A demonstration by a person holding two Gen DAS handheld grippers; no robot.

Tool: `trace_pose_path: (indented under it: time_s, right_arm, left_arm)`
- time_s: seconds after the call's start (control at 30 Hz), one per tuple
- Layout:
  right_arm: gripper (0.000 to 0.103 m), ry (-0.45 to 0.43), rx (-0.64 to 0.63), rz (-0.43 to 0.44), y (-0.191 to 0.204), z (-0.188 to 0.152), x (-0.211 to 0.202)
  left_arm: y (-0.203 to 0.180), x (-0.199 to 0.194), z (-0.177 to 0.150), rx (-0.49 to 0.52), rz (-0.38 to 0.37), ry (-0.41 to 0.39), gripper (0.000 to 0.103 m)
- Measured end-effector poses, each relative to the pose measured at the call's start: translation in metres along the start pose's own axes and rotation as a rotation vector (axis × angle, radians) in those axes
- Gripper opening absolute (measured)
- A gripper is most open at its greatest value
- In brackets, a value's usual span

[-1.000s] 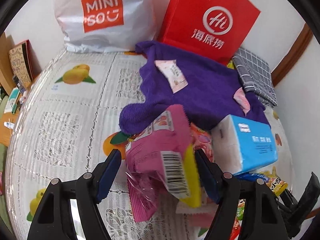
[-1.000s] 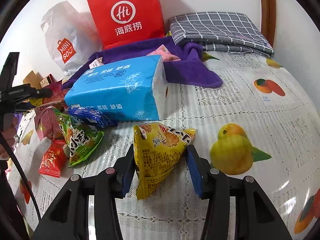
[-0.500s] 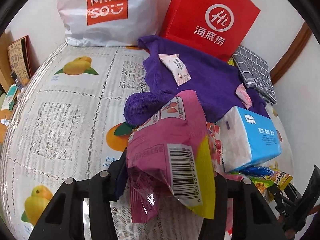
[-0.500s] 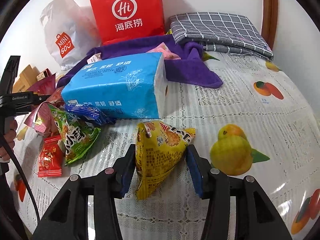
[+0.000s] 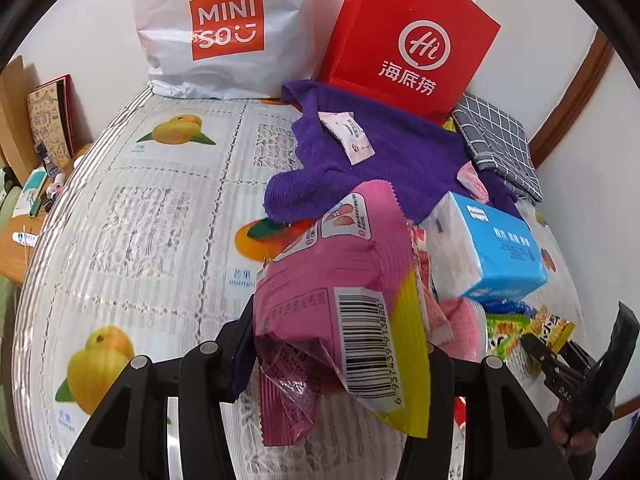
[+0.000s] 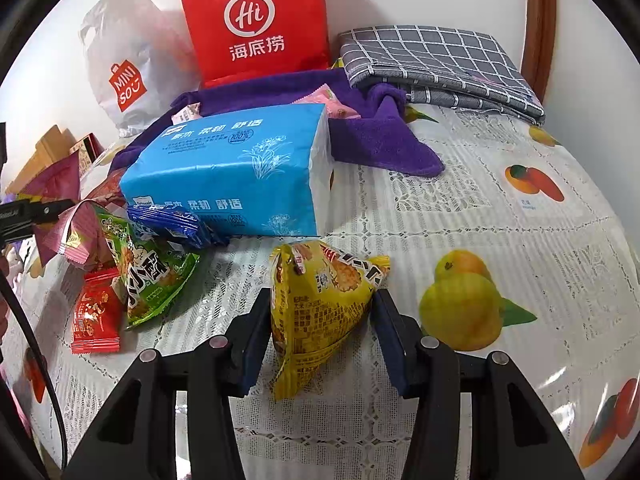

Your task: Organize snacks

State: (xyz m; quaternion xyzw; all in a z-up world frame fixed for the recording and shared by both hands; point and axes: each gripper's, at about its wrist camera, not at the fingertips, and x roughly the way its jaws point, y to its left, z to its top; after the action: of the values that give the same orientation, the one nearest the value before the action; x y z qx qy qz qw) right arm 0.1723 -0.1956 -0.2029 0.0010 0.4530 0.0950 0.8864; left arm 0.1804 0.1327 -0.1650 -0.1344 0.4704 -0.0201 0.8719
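My left gripper (image 5: 332,340) is shut on a pink snack bag (image 5: 336,280) with a barcode and yellow edge, held above the table. My right gripper (image 6: 320,320) is shut on a yellow triangular snack pack (image 6: 316,300) resting on the lace tablecloth. In the right wrist view a green snack bag (image 6: 148,276), a red packet (image 6: 96,316) and a blue packet (image 6: 172,224) lie to the left, by a blue tissue pack (image 6: 232,176). The left gripper tip with its pink bag (image 6: 60,200) shows at the far left there.
A purple towel (image 5: 392,160) holds small pink sachets (image 5: 350,136). A red paper bag (image 5: 408,40) and a white Miniso bag (image 5: 224,32) stand at the wall. A folded grey checked cloth (image 6: 436,64) lies at the back right. The tissue pack (image 5: 484,248) also shows in the left wrist view.
My left gripper closed on the pink bag and lifted it up and back from the pile. My right gripper stayed shut on the yellow pack, nearly still.
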Motion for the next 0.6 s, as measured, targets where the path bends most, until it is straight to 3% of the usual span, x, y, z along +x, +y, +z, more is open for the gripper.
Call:
trace_pose_path:
  time_s: [0.4,0.6]
  right_arm:
    - [0.049,-0.001,0.011,0.013,-0.003,0.000,0.000]
    - [0.049,0.008,-0.030,-0.038,0.004,0.000,0.002]
  left_arm:
    - [-0.006,-0.006,-0.017,0.005,-0.002,0.011,0.049]
    - [-0.009,-0.009,-0.021,0.004,-0.003,0.014,0.049]
